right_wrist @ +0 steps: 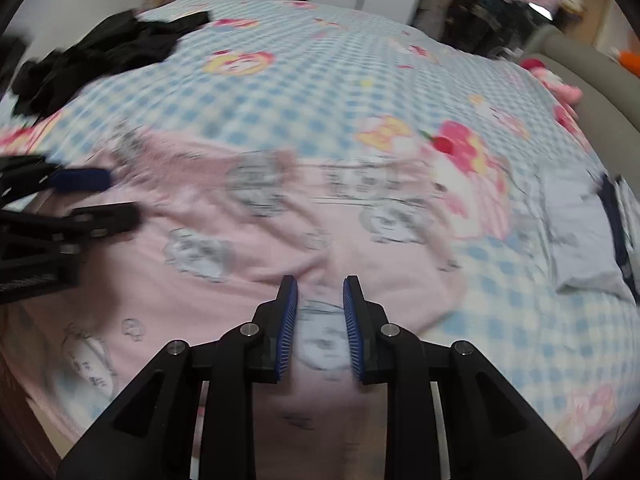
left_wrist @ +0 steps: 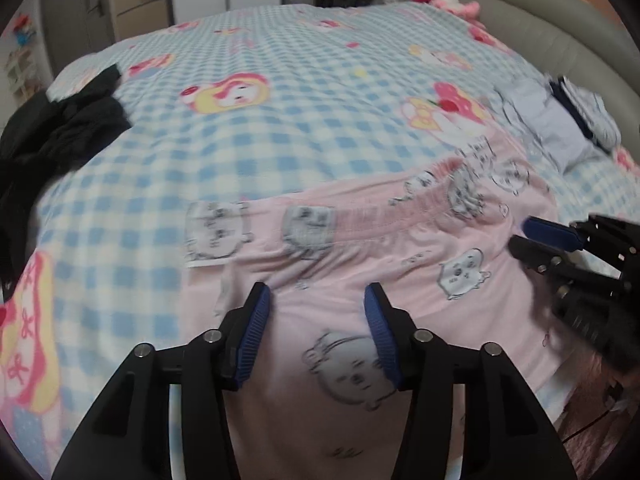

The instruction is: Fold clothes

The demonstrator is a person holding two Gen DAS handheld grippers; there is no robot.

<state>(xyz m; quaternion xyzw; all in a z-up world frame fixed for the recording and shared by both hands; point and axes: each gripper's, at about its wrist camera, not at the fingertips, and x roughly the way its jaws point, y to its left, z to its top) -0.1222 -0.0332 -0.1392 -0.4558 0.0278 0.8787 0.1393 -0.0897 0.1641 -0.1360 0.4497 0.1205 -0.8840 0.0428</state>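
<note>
a bed [left_wrist: 304, 80] covered by a blue-and-white checked blanket with pink and yellow cartoon prints fills both views. a heap of black clothes [left_wrist: 60, 128] lies at the left edge of the left wrist frame, and at the upper left of the right wrist frame [right_wrist: 104, 52]. a folded pale blue garment [left_wrist: 556, 128] rests at the right of the left wrist frame with a dark-and-white folded piece [left_wrist: 588, 116] touching its far side; the same pair sits at the right edge of the right wrist frame [right_wrist: 576, 232]. a grey padded bed frame [left_wrist: 532, 20] curves along the upper right, with a pink plush toy [left_wrist: 460, 5] near it. nothing lies on top of the pink garment, so no object blocks it.

the pink pyjama trousers [left_wrist: 400, 240], printed with grey cartoon faces, lie spread over the near part of the bed, the gathered waistband [left_wrist: 384, 212] running across the middle of the left wrist frame. in the right wrist frame the pink cloth [right_wrist: 224, 264] covers the centre and lower left, blurred.

the left tongs [left_wrist: 316, 300] stand wide apart above the pink cloth, with fabric showing between the blue pads [left_wrist: 256, 332] but neither pad pressing it. the right tongs [right_wrist: 320, 292] stand at a narrower gap, also over the pink cloth, a printed face visible between the pads [right_wrist: 288, 320]; they grip nothing. each set appears in the other's view: the right tongs at the right edge of the left wrist frame [left_wrist: 528, 236], the left at the left edge of the right wrist frame [right_wrist: 116, 196].
</note>
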